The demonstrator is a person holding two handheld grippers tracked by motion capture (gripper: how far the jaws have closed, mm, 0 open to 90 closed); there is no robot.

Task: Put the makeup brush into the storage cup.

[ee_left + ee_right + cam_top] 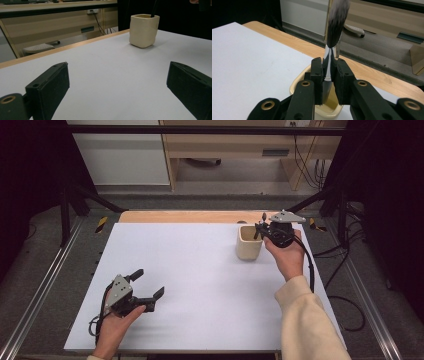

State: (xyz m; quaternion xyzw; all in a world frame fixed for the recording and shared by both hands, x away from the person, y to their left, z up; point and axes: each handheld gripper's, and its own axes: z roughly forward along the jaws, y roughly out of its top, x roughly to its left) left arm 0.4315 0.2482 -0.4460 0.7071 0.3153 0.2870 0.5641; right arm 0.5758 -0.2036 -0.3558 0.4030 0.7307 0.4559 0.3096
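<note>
A: Right gripper (329,75), far table edge: clamped on makeup brush (336,23), bristles up, handle down inside cream cup (248,243).

B: Left gripper (148,285), near edge: spread wide, holding nothing. Bare white table (190,280) between.

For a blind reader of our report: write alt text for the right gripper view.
The right gripper is shut on a brush, which it holds upright with the dark bristles on top and the handle end down inside a cream cup. The cup stands on a white table near its wooden far edge, with floor and furniture behind.
</note>
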